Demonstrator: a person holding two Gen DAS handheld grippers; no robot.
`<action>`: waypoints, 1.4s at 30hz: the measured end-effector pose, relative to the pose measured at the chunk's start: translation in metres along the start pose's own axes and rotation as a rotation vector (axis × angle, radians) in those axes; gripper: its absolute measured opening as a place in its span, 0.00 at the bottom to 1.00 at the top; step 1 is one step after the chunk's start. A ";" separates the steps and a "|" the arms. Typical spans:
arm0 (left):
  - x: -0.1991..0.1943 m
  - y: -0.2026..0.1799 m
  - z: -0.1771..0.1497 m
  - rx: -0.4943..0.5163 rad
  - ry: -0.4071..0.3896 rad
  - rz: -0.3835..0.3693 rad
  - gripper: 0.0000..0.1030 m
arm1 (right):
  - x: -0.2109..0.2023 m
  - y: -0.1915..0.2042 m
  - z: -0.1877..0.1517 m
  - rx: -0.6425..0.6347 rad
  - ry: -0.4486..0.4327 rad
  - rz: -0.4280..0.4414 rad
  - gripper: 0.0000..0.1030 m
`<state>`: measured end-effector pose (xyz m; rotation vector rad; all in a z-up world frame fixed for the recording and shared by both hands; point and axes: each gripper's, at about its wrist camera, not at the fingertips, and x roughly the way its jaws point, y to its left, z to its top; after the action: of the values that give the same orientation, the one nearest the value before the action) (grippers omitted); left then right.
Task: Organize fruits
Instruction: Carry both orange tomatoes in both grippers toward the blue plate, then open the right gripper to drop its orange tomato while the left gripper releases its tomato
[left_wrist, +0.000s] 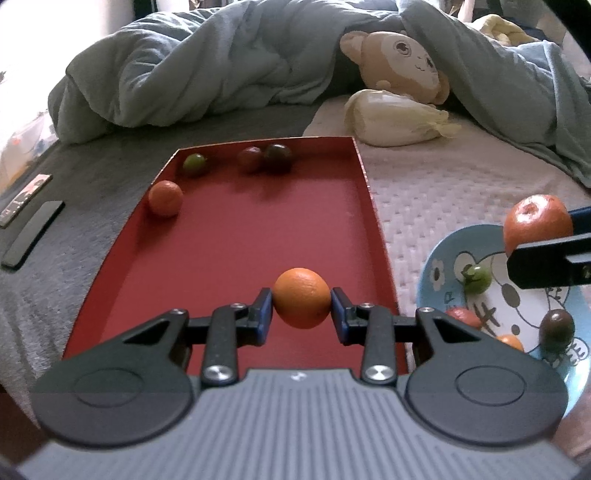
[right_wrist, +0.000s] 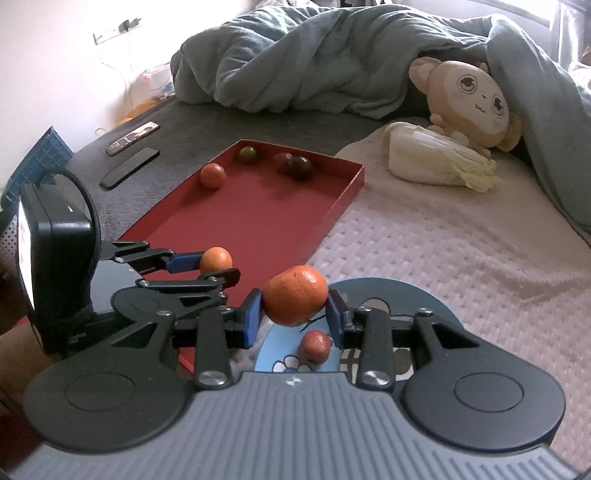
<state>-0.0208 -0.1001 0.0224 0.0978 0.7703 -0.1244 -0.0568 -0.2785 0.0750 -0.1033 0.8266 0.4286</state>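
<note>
Left wrist view: left gripper (left_wrist: 302, 308) pinches a small round orange (left_wrist: 301, 297) over the near red cardboard tray (left_wrist: 373, 206); right gripper (right_wrist: 295, 314) pinches a bigger orange (right_wrist: 294, 295) above the blue cartoon plate (right_wrist: 369, 286), just right.

We see daylight from the far side of the room: the pale wall (right_wrist: 55, 55) at upper left is blown out to white in both views, and the upper right corner glares too. The crumpled grey-blue duvet (left_wrist: 207, 70) stays soft and slightly hazy. Inside the shallow red cardboard tray (left_wrist: 236, 236) the small fruits throw blurred shadows towards us. Fisheye bending curves the tray's edges, and dark vignetting closes the corners. Nearby grey gripper housings look sharp.
</note>
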 end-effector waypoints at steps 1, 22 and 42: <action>0.000 -0.002 0.000 0.003 -0.001 -0.002 0.36 | -0.001 -0.001 -0.001 0.002 0.000 -0.002 0.41; -0.004 -0.041 0.009 0.070 -0.028 -0.061 0.36 | -0.017 -0.029 -0.023 0.046 0.016 -0.045 0.41; 0.014 -0.109 0.019 0.181 -0.036 -0.153 0.36 | -0.007 -0.048 -0.053 0.053 0.118 -0.083 0.41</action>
<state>-0.0136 -0.2111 0.0218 0.2083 0.7295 -0.3407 -0.0782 -0.3384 0.0407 -0.1146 0.9461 0.3246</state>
